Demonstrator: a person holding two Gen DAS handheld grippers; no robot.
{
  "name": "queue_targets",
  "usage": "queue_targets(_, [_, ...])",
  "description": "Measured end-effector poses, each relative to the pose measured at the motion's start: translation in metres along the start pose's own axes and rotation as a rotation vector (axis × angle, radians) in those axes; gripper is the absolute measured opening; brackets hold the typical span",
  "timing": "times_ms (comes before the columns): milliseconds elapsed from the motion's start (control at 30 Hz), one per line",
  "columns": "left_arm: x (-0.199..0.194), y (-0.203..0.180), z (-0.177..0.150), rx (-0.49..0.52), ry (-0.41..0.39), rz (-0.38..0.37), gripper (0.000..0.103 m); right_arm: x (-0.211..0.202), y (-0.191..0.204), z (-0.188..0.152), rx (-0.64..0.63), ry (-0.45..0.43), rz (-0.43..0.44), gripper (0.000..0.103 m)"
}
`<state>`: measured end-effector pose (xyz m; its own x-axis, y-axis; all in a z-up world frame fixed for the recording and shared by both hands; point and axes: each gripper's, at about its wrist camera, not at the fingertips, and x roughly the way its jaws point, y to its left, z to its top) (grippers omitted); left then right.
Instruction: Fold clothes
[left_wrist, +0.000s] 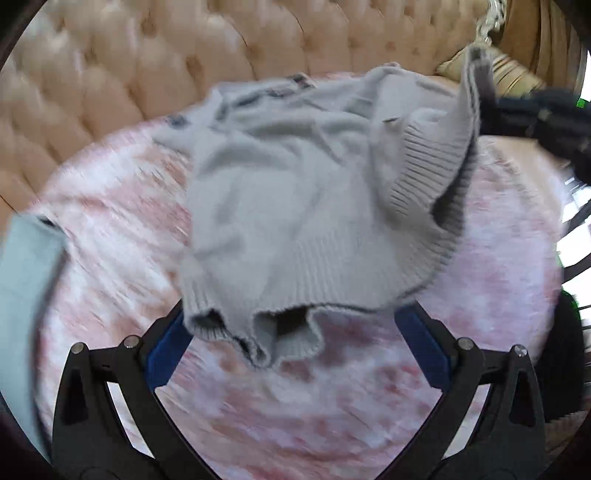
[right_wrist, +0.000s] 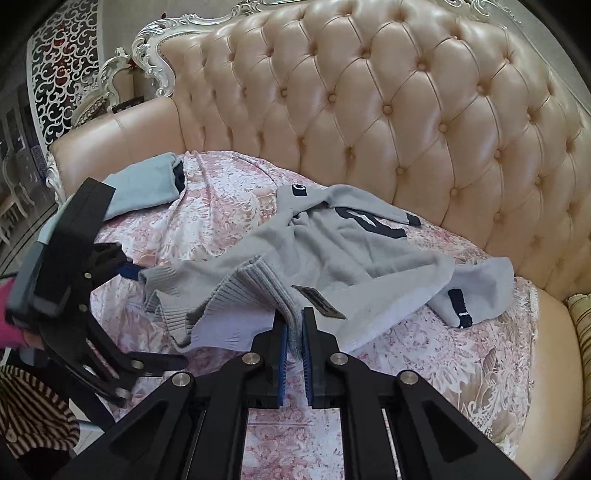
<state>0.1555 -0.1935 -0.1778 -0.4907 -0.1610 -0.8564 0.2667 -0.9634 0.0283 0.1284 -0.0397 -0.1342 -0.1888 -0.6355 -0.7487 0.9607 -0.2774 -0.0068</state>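
A grey sweater (right_wrist: 332, 251) lies crumpled on the sofa's pink floral cover (right_wrist: 424, 362). The right gripper (right_wrist: 294, 332) has its jaws pinched on the ribbed hem. The left gripper (left_wrist: 291, 325) has jaws spread wide, fingertips hidden under the sweater's hem; its view is motion-blurred. A light blue garment (right_wrist: 147, 184) lies beyond the sweater, partly hidden.

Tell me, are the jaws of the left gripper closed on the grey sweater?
No, the left gripper has its jaws wide apart around the grey sweater hem.
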Motion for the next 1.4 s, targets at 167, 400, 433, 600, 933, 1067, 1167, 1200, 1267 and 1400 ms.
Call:
queue_targets(167, [0.000,-0.006,0.013,0.079,-0.055,0.149,0.103,-0.010,-0.003,0.009,0.014,-0.029,0.008,0.008])
queue_targets(400, [-0.004,-0.012,0.028,0.159,0.002,-0.009,0.008,-0.021,-0.012,0.000,0.048,-0.047,0.019,0.008])
queue_targets(433, [-0.001,-0.012,0.029,0.162,0.027,-0.048,0.006,-0.021,-0.013,-0.002,0.054,-0.048,0.021,0.009])
queue_targets(600, [-0.005,-0.016,0.033,0.212,0.066,-0.170,0.006,-0.027,-0.018,-0.010,0.092,-0.058,0.021,0.011])
queue_targets(933, [-0.070,-0.027,0.093,0.329,-0.027,-0.061,0.005,-0.059,-0.049,0.022,0.109,-0.139,-0.007,0.011])
queue_targets(1067, [-0.116,-0.038,0.122,0.401,-0.070,-0.019,0.005,-0.101,-0.052,0.054,0.019,-0.193,-0.043,0.011])
queue_targets(1167, [-0.140,-0.054,0.108,0.455,-0.081,-0.029,0.005,-0.137,-0.045,0.053,-0.050,-0.232,-0.048,0.011])
queue_targets(1200, [-0.141,-0.061,0.095,0.464,-0.075,-0.043,0.005,-0.144,-0.042,0.043,-0.057,-0.238,-0.045,0.011])
queue_targets(1267, [-0.145,-0.076,0.071,0.482,-0.061,-0.071,0.005,-0.156,-0.035,0.016,-0.054,-0.243,-0.036,0.011])
queue_targets(1400, [-0.128,-0.106,0.018,0.497,-0.003,-0.143,0.006,-0.158,-0.024,-0.054,-0.005,-0.212,-0.008,0.011])
